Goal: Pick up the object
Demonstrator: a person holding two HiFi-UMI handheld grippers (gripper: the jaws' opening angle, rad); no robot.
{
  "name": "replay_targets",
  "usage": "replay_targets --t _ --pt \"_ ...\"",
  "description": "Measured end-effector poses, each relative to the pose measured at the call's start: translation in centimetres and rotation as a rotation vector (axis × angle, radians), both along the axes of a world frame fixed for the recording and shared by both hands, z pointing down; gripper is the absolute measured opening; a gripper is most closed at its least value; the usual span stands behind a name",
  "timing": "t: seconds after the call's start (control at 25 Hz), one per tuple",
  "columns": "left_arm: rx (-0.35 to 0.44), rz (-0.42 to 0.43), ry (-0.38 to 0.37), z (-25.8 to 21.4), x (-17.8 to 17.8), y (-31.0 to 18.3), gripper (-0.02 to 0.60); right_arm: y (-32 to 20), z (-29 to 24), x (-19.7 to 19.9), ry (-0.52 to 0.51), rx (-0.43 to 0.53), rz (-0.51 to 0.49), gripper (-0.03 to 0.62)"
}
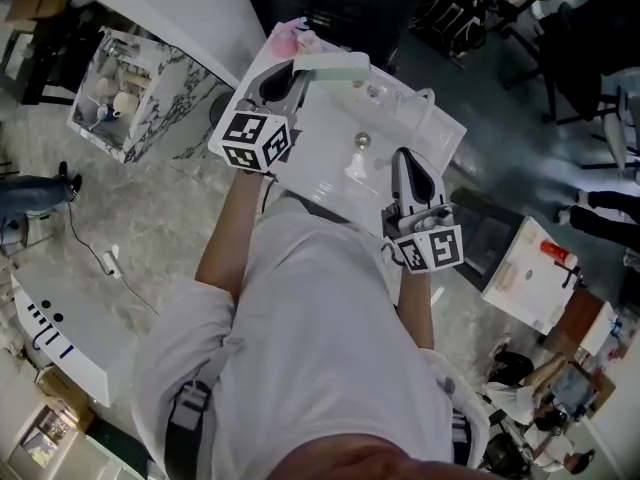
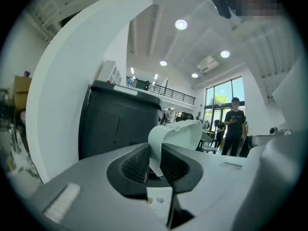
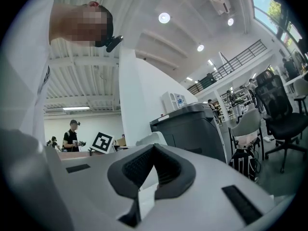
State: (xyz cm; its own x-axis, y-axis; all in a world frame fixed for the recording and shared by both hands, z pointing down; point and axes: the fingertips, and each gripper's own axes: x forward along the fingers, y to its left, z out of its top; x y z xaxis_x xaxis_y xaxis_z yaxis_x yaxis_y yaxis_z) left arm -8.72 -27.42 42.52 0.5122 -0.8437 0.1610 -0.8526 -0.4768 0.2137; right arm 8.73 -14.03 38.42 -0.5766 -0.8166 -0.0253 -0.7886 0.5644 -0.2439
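The object is a pale green, box-like piece (image 1: 335,68) held above the far edge of the white table (image 1: 320,168). My left gripper (image 1: 298,70) is shut on its near end. In the left gripper view the ribbed pads pinch the thin edge of the pale green piece (image 2: 175,137), which rises up past them. My right gripper (image 1: 405,156) hovers over the table's right part, pointing away from me, its jaws shut with nothing between the pads (image 3: 168,163). From the right gripper view the pale green piece (image 3: 150,139) shows beyond the jaw tips, next to the left gripper's marker cube (image 3: 102,142).
A small metal knob (image 1: 362,140), a white cone-like bit (image 1: 357,171) and a pink item (image 1: 286,37) lie on the table. A dark cabinet (image 2: 120,124) stands behind it. A wire rack (image 1: 120,88) is at the left, an office chair (image 3: 281,109) at the right. A person (image 2: 235,126) stands further off.
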Motion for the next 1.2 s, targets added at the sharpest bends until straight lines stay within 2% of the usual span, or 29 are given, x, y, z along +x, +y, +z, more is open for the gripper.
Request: replay_targets --t 0.12,0.24,0.48,0.68,0.84,1.0,1.2 --pt "0.098 -0.001 -0.100 -2.8 0.4 1.1 0.055 -0.2 -0.2 0.2 0.025 0.020 -0.006 0.003" --pt "0.173 -0.008 -0.168 -5.2 0.4 2.2 0.055 -0.8 -0.5 0.0 0.064 0.045 -0.002 0.003" --pt "0.254 -0.028 -0.253 -8.4 0.4 3.8 0.055 -3.2 -1.9 -0.1 0.232 0.154 0.036 0.003" --pt "0.276 -0.052 -0.263 -9.8 0.0 4.5 0.054 -5.4 -3.2 -0.1 0.275 0.222 0.066 0.003" --pt "0.276 -0.069 -0.266 -9.9 -0.2 4.5 0.054 -6.9 -4.0 0.7 0.282 0.236 0.102 0.002" --pt "0.277 -0.072 -0.260 -9.8 -0.2 4.3 0.054 -7.5 -4.1 1.3 0.299 0.217 0.130 0.002" --pt "0.282 -0.067 -0.253 -9.5 -1.0 4.5 0.054 -8.3 -3.5 2.2 0.305 0.148 0.177 0.002"
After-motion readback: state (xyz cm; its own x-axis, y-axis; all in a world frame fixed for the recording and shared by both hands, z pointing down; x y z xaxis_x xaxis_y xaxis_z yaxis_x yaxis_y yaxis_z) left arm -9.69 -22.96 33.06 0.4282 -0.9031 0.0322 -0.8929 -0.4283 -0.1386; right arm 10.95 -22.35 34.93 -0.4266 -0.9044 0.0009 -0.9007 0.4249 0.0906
